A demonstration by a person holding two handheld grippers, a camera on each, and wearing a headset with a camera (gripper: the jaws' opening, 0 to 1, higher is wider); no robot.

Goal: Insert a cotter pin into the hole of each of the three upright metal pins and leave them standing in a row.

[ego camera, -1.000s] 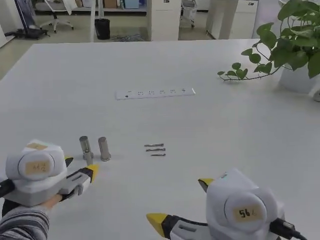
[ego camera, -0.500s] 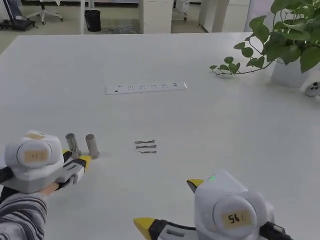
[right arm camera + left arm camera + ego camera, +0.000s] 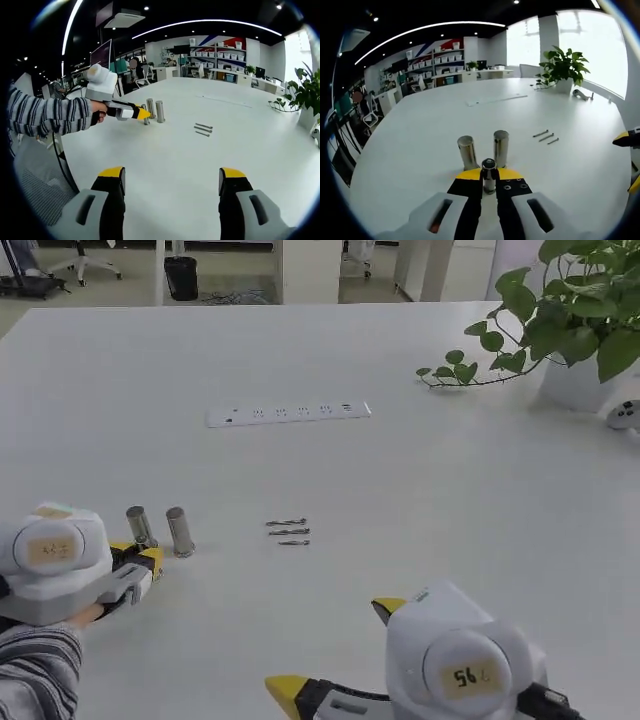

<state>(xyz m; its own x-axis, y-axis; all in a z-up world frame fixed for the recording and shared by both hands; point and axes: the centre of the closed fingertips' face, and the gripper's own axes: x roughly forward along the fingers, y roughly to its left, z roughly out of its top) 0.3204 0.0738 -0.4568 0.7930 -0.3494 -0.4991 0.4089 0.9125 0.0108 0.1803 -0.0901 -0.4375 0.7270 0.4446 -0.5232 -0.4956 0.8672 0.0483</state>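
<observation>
1. Left gripper [image 3: 145,558]. Measured against the pins, since the head camera has also shifted, this gripper has advanced over the last second from just short of the pin group into it. In the left gripper view its yellow-tipped jaws are drawn in to a narrow gap. They clamp the nearest grey metal pin [image 3: 488,169], which stands upright between them, nearer the person than the long white power strip [image 3: 288,413] and off its left end.

2. Two more upright grey metal pins [image 3: 158,528] stand side by side just beyond the clamped one, on the same side of the power strip. Their holes cannot be made out.

3. Three thin metal cotter pins [image 3: 288,531] lie loose and parallel, nearer than the power strip's middle. Judgement: one pin is now steadied for insertion, and no cotter pin appears to be fitted yet.

4. Right gripper [image 3: 335,650]. It has stayed low and nearest the person, below the power strip's right end. Its jaws are spread wide and hold nothing.

5. Surface: a plain white tabletop [image 3: 450,490]. A green trailing plant in a white pot [image 3: 570,310] stands far right of the power strip.

6. Room: an open office with chairs and shelving beyond the power strip.
</observation>
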